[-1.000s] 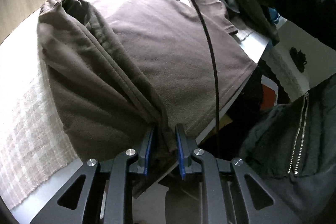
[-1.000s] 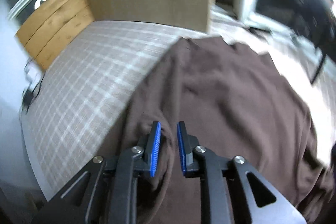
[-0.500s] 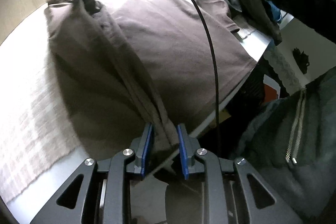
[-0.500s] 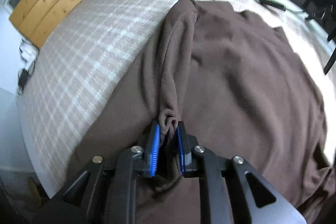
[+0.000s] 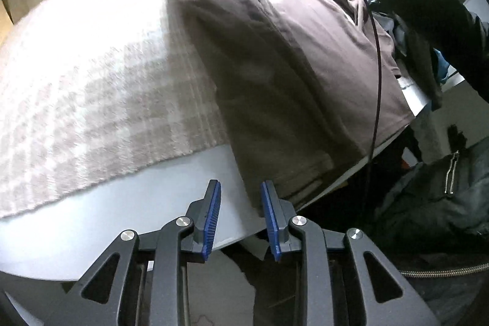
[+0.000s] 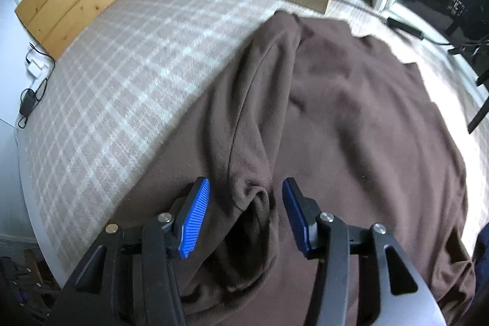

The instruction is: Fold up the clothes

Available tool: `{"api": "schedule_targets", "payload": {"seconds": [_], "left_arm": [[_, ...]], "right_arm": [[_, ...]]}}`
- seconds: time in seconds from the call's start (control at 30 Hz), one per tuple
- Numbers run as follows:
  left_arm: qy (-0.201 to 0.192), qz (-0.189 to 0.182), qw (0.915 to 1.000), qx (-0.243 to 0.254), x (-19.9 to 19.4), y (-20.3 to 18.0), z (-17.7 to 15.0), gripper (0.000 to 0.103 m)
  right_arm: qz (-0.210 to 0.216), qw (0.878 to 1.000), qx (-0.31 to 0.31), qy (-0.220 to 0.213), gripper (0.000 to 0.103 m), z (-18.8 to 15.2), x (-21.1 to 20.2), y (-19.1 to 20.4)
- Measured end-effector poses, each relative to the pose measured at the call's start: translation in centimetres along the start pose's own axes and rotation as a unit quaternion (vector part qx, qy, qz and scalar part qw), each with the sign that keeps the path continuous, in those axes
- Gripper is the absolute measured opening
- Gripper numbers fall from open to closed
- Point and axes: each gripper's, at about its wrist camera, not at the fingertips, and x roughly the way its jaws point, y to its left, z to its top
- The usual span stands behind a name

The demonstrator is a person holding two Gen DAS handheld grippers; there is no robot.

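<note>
Lying flat on a checked blanket, the brown shirt has one side folded inward. Only the left view shows the white bench edge, with the open, empty left tongs above it. The right tongs (spread wide) straddle a bunched fold, gripping nothing.

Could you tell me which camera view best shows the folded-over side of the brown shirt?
The left wrist view: the folded side runs its whole length there, from collar end to hem. The right wrist view shows only its bunched near end close up, between the open right gripper.
</note>
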Motion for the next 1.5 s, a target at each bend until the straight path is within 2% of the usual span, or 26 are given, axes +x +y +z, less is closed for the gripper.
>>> {"api": "schedule_targets", "payload": {"seconds": [0.13, 0.2, 0.27, 0.33, 0.37, 0.5, 0.6, 0.7, 0.8, 0.87, 0.9, 0.93, 0.97, 1.0, 1.07, 1.13, 1.3, 1.4, 1.43, 1.47, 1.5], "left_arm": [[0.001, -0.024, 0.9997, -0.008, 1.0, 0.1, 0.1, 0.022], [0.000, -0.041, 0.9990, -0.018, 1.3, 0.2, 0.0, 0.011], [-0.006, -0.039, 0.9990, -0.020, 0.5, 0.1, -0.1, 0.006], [-0.014, -0.033, 0.9991, -0.021, -0.4, -0.1, -0.2, 0.005], [-0.017, -0.030, 0.9991, -0.022, -0.8, -0.2, -0.3, 0.005], [-0.031, -0.019, 0.9990, -0.025, -2.6, -0.5, -0.5, 0.004], [-0.041, -0.021, 0.9979, -0.046, -2.5, -0.7, -1.3, 0.003], [-0.012, -0.010, 0.9973, -0.072, 0.1, -0.1, -2.1, 0.001], [-0.006, -0.011, 0.9973, -0.072, 0.2, -0.2, -2.7, 0.000], [-0.017, -0.017, 0.9975, -0.067, -0.7, -0.3, -2.8, 0.000], [-0.023, -0.016, 0.9973, -0.068, -1.0, -0.1, -2.8, 0.000], [-0.029, -0.012, 0.9970, -0.071, -1.3, 0.2, -2.7, 0.000], [-0.029, -0.011, 0.9970, -0.071, -1.2, 0.4, -2.6, 0.000], [-0.027, -0.010, 0.9971, -0.071, -1.1, 0.5, -2.5, 0.000], [-0.023, -0.007, 0.9972, -0.071, -0.9, 0.8, -2.2, 0.000], [-0.019, -0.006, 0.9976, -0.067, -0.5, 0.9, -1.8, 0.006], [-0.010, -0.004, 0.9988, -0.048, 0.7, 0.3, -1.0, 0.012], [-0.010, -0.008, 0.9992, -0.039, 1.4, -0.3, -0.4, 0.010], [-0.013, -0.007, 0.9992, -0.037, 1.5, -0.5, -0.3, 0.005], [-0.013, -0.003, 0.9995, -0.030, 1.5, -0.8, -0.1, 0.003], [-0.011, -0.001, 0.9997, -0.021, 1.5, -1.2, 0.0, 0.003]], "right_arm": [[0.014, 1.000, 0.001, 0.009, 0.049, -0.1, 1.0, 0.0], [0.016, 1.000, -0.003, 0.012, 0.049, -0.4, 1.2, 0.1], [0.024, 1.000, -0.001, 0.010, 0.039, -0.5, 1.1, 0.1], [0.036, 0.999, 0.005, 0.005, 0.019, -0.6, 0.7, 0.0], [0.041, 0.999, 0.008, 0.002, 0.017, -0.7, 0.4, -0.1], [0.046, 0.999, 0.013, -0.026, 0.014, -1.1, -1.7, -0.7], [0.035, 0.999, 0.027, -0.030, 0.014, -1.7, -1.3, -1.4], [0.018, 0.999, 0.038, -0.024, 0.014, -2.7, 0.0, -1.6], [0.021, 0.999, 0.022, -0.015, 0.018, -2.6, -0.4, -1.1], [0.021, 1.000, 0.008, -0.013, 0.022, -1.8, -1.3, -1.0], [0.027, 0.999, 0.006, -0.022, 0.031, -1.4, -2.0, -1.0], [0.034, 0.999, 0.006, -0.035, 0.049, -0.8, -2.7, -0.9], [0.034, 0.999, 0.008, -0.042, 0.056, -0.3, -2.9, -0.9], [0.024, 0.999, 0.011, -0.047, 0.059, 0.6, -2.9, -0.8], [0.012, 0.999, 0.007, -0.039, 0.059, 1.6, -2.0, -0.4], [0.003, 1.000, 0.003, -0.027, 0.059, 2.6, -0.7, 0.2], [0.006, 1.000, 0.016, -0.008, 0.059, 3.8, 1.5, 0.0], [0.006, 1.000, 0.019, -0.005, 0.059, 3.7, 2.0, 0.1], [0.009, 1.000, 0.022, -0.005, 0.059, 3.7, 2.1, 0.0], [0.013, 1.000, 0.025, -0.004, 0.059, 3.7, 2.3, 0.0], [0.018, 0.999, 0.031, -0.003, 0.054, 3.7, 2.4, -0.2]]}}
